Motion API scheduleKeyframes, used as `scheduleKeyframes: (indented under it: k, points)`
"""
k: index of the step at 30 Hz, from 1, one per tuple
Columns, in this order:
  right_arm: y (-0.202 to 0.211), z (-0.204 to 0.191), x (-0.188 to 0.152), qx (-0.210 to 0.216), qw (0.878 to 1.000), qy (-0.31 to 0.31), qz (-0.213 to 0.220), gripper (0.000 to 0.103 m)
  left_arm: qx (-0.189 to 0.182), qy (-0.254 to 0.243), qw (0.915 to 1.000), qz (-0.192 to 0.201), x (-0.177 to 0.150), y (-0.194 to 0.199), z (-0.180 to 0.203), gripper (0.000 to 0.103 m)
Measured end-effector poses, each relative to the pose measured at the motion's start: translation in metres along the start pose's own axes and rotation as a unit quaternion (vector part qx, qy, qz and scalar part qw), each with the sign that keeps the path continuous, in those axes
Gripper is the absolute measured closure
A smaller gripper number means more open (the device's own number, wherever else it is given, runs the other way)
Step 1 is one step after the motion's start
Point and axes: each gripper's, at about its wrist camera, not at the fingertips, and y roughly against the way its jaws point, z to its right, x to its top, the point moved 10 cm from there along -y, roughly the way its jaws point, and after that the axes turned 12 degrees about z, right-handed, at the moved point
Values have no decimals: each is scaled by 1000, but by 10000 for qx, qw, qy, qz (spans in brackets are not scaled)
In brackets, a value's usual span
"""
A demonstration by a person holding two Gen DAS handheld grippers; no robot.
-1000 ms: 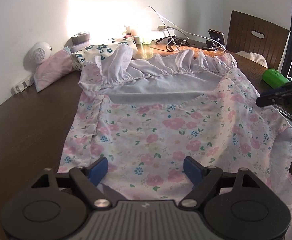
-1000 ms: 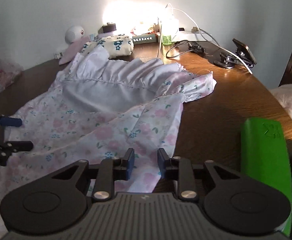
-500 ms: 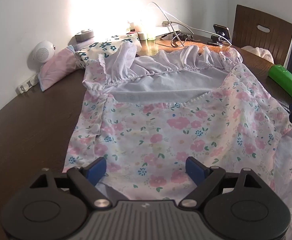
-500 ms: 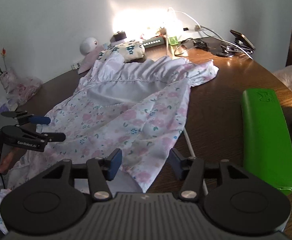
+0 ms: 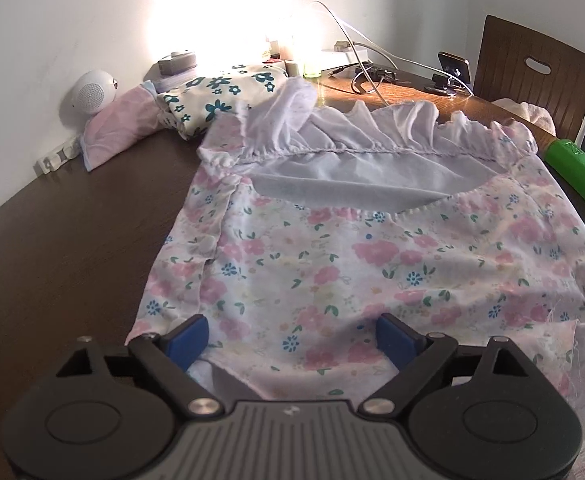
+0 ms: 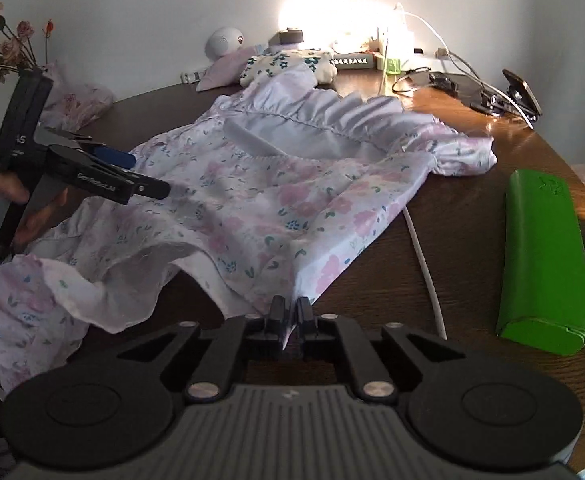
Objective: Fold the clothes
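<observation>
Dark wooden table (image 5: 72, 240) — floral dress (image 5: 372, 264) spread flat on it, no fold made yet. Right gripper (image 6: 290, 314) is clamped on a near corner; left gripper (image 5: 292, 336) is held wide apart over the hem, nothing grasped.

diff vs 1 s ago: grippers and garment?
The right gripper, open half a second ago, has shut on the floral dress at its near corner. The left gripper stays open over the hem, not gripping. The green case and table are unchanged.
</observation>
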Motion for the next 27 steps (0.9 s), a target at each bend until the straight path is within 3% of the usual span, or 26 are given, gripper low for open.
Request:
scheduleKeyframes:
  k: [1,3,7,9,11,17,20,21,22,24,25,27]
  points:
    - [4,-2,3,10,10000,67,66,80,-99,-50,9999,89,3,9,2,12]
    - [6,5,19,-109,9992,60,386,65,-296,-149,9991,267,10,27,7,20]
    - [-15,20,29,-246,9988,-88,425,72,-712,-342,9949,627,24,66,18,25]
    - [-24,20,27,-153,9991,-152,363,72,-1258,-371,9875,871,29,104,41,23]
    - [-30,19,18,-101,9994,-215,266,72,-1446,-404,9848,869,24,132,68,18]
    - [-35,18,11,-135,9994,-207,260,72,-797,-299,9962,-156,-45,147,134,18]
    - [-34,15,10,-167,9993,-58,317,71,224,-882,9957,-152,-71,148,139,19]
    - [-33,15,9,-177,9992,-39,344,71,341,-1000,9942,-194,-76,147,140,20]
    - [-33,14,9,-191,9992,-28,344,71,393,-1071,9933,-191,-80,148,141,24]
    - [-31,13,8,-220,9992,-4,342,71,407,-1246,9913,-139,-80,154,139,59]
    - [-30,12,7,-241,9992,44,322,71,402,-1349,9899,-164,-81,157,136,88]
    - [-26,8,5,-265,9992,115,284,71,494,-1616,9854,-220,-83,162,124,95]
